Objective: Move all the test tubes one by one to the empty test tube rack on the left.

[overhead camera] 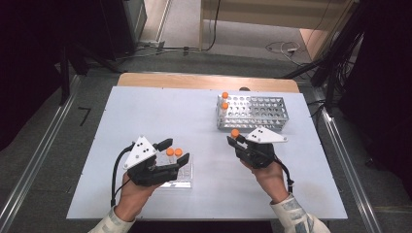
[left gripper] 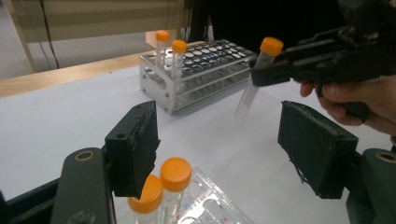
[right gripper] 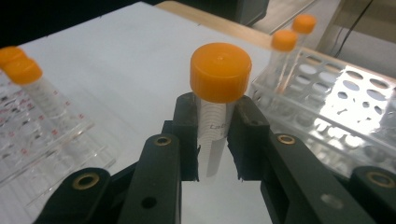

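Nearest the person, the left hand [overhead camera: 130, 194] holds the left claw [overhead camera: 174, 155] low over the front left of the white desk [overhead camera: 145, 116]. Its jaws stand wide apart with nothing pressed between them; in the left gripper view 1 black pad [left gripper: 135, 147] sits just in front of 2 orange-capped tubes [left gripper: 175, 186], and whether it touches them cannot be told. Those 2 tubes stand upright, side by side, in a clear plastic rack [overhead camera: 187, 180] that rests on the desk under and just right of the left claw.

To the right, at about the same depth, the right hand [overhead camera: 269, 178] carries the right claw [overhead camera: 235, 139]. Its jaws are closed on a clear tube with an orange cap [right gripper: 220, 72]: the right gripper view shows both pads clamped on the tube's body just under the cap, with printed marks on the tube between them. In the left gripper view the held tube [left gripper: 256, 77] hangs in the air, tilted, its lower end clear of the desk and near the front corner of the metal rack.

Farther back on the right half of the desk stands the metal rack [overhead camera: 257, 116], a silver block with rows of round holes. 2 more orange-capped tubes [overhead camera: 224, 101] stand upright in holes at its left end, 1 behind the other.

Beyond the white surface a wooden edge [overhead camera: 204, 81] shows, then grey floor with cables.
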Demonstrator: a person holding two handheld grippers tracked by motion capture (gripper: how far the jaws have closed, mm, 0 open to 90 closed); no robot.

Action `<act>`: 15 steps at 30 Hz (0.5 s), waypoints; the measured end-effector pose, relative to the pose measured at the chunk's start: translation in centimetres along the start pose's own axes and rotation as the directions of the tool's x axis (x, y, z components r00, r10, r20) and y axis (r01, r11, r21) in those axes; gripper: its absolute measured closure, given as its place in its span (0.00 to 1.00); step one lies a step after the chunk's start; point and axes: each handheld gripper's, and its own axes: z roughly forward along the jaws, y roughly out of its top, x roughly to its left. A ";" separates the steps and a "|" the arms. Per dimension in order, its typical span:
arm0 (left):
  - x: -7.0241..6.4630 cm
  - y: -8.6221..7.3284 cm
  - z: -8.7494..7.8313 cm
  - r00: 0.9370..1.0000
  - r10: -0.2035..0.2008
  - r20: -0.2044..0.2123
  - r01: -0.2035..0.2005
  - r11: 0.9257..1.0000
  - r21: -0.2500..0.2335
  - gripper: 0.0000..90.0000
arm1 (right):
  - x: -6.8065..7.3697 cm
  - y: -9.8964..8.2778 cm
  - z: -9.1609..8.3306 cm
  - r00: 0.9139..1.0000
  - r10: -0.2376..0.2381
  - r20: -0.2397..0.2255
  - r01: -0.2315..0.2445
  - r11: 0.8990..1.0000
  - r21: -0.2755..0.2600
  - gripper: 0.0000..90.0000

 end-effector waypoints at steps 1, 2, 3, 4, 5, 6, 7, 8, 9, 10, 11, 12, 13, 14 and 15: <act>-0.1 0.0 0.1 1.000 0.004 0.003 -0.004 1.000 0.002 0.32 | 0.2 -0.2 0.1 1.000 -0.009 -0.006 0.009 1.000 0.007 0.80; -0.2 0.0 0.3 1.000 0.006 0.009 -0.006 1.000 0.001 0.32 | 0.4 -0.3 0.3 1.000 -0.011 -0.013 0.012 1.000 0.013 0.80; -0.4 0.1 0.4 1.000 0.005 0.014 -0.005 1.000 0.003 0.32 | 0.6 -0.4 0.3 1.000 -0.019 -0.020 0.019 1.000 0.021 0.80; -0.5 0.1 0.7 1.000 0.009 0.022 -0.010 1.000 0.007 0.32 | 0.9 -0.5 0.4 0.999 -0.022 -0.029 0.022 0.999 0.026 0.80; -0.6 0.1 0.9 1.000 0.012 0.025 -0.012 1.000 0.007 0.32 | 1.1 -0.6 0.5 0.999 -0.031 -0.039 0.032 0.999 0.029 0.80; -0.9 0.2 1.1 0.999 0.010 0.033 -0.010 1.000 0.005 0.32 | 1.3 -0.7 0.5 0.999 -0.033 -0.043 0.035 0.999 0.033 0.80; -1.1 0.2 1.4 0.999 0.017 0.041 -0.018 1.000 0.014 0.32 | 1.5 -0.8 0.5 0.998 -0.035 -0.050 0.037 0.999 0.036 0.80; -1.3 0.2 1.7 0.999 0.018 0.051 -0.019 1.000 0.015 0.32 | 1.8 -0.8 0.5 0.998 -0.037 -0.057 0.040 0.998 0.042 0.80; -1.5 0.2 1.9 0.998 0.024 0.058 -0.026 1.000 0.017 0.33 | 2.0 -0.9 0.5 0.997 -0.041 -0.064 0.044 0.998 0.045 0.80; -1.8 0.3 2.4 0.998 0.024 0.066 -0.025 1.000 0.019 0.34 | 2.2 -1.0 0.5 0.997 -0.045 -0.069 0.049 0.998 0.045 0.80; -1.9 0.3 2.6 0.997 0.027 0.074 -0.029 0.999 0.022 0.35 | 2.5 -1.1 0.4 0.996 -0.054 -0.075 0.057 0.997 0.045 0.80; -2.1 0.3 2.9 0.996 0.031 0.082 -0.033 0.999 0.024 0.37 | 2.6 -1.1 0.4 0.995 -0.057 -0.076 0.061 0.997 0.045 0.80; -2.3 0.3 3.3 0.995 0.034 0.089 -0.036 0.999 0.024 0.39 | 2.7 -1.1 0.4 0.995 -0.059 -0.077 0.062 0.997 0.047 0.80; -2.5 0.3 3.7 0.995 0.036 0.095 -0.038 0.999 0.027 0.41 | 2.8 -1.2 0.3 0.995 -0.058 -0.079 0.062 0.997 0.047 0.80; -2.7 0.3 4.1 0.994 0.036 0.102 -0.040 0.999 0.033 0.42 | 2.9 -1.2 0.2 0.995 -0.055 -0.082 0.059 0.997 0.050 0.80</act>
